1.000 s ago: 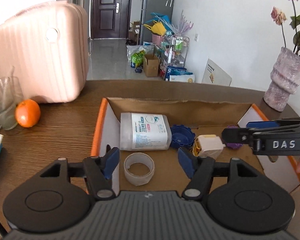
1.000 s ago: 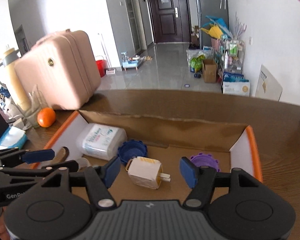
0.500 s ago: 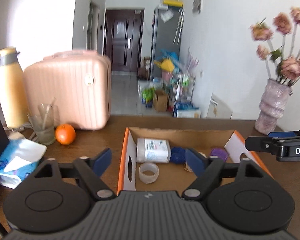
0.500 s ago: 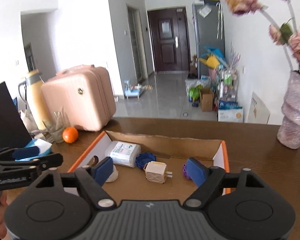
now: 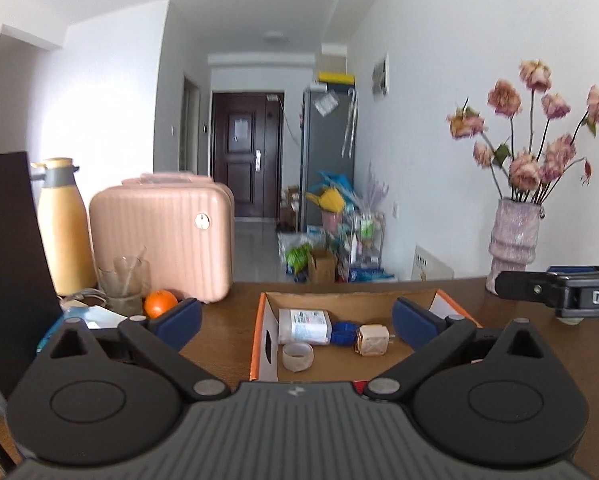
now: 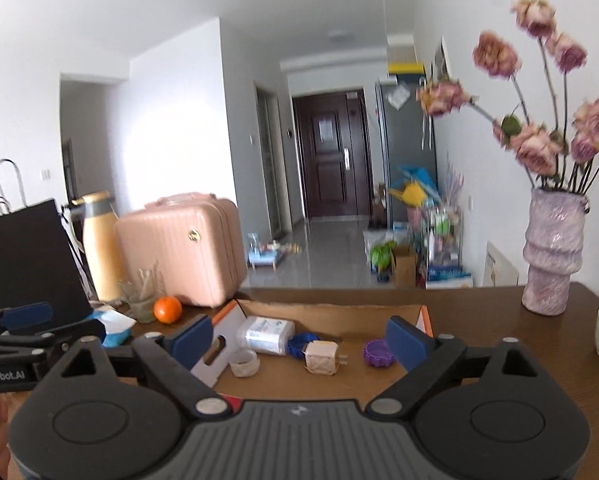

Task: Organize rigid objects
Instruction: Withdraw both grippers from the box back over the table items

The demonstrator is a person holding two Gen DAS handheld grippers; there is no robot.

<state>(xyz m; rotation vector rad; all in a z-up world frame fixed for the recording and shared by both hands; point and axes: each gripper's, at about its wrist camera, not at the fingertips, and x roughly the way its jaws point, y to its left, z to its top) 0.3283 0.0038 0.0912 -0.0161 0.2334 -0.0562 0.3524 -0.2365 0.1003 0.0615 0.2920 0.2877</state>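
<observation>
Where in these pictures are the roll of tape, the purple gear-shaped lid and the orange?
roll of tape point(image 5: 297, 356), left wrist view, on its outer band.
purple gear-shaped lid point(image 6: 376, 353), right wrist view, on its top face.
orange point(image 6: 167, 309), right wrist view, on the middle of its peel.

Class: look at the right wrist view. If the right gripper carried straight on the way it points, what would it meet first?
Probably the cardboard box: the open, empty right gripper points slightly down over its near edge, towards the white plug adapter inside. Depth is uncertain.
</observation>
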